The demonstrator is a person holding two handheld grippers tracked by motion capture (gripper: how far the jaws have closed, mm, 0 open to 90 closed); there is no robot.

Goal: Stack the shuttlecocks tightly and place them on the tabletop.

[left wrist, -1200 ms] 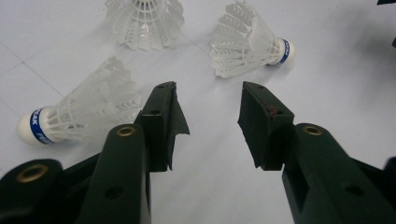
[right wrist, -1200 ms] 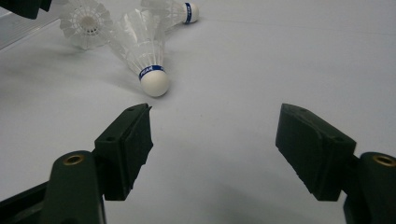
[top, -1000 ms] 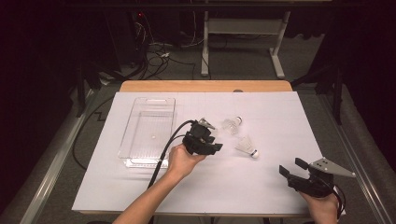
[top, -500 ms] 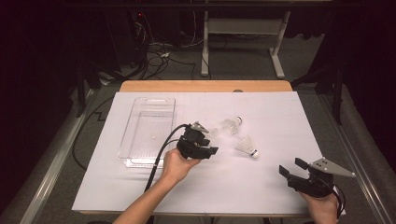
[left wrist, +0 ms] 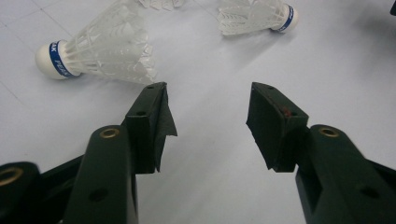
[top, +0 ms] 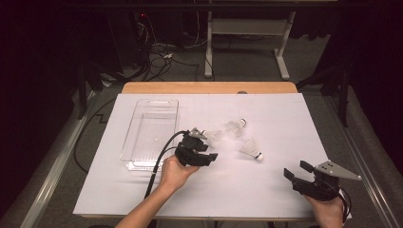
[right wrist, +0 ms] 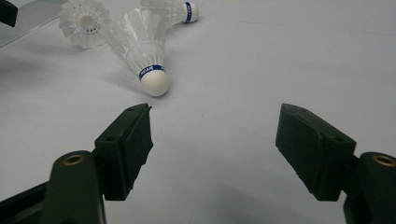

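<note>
White paper-covered table (top: 266, 190) in a dark room. Clear plastic tray (top: 151, 128) on its left part. Three white shuttlecocks lie right of the tray: nearest shuttlecock (top: 213, 137), middle shuttlecock (top: 235, 127), far shuttlecock (top: 251, 150). Left gripper (top: 205, 151) just right of the tray, beside the nearest shuttlecock, jaws apart, just been opening, nothing between. Right gripper (top: 295, 171) well right of the tray, jaws wide apart, nothing between.

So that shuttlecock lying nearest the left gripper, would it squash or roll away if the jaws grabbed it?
The shuttlecock probably weighs very little: its skirt is thin, see-through ribs. That skirt looks springy, so a hard squeeze would likely bend it. Lying on its side with a rounded white cork, it may swing in an arc when nudged. The left gripper stands open, nothing between its jaws.
</note>
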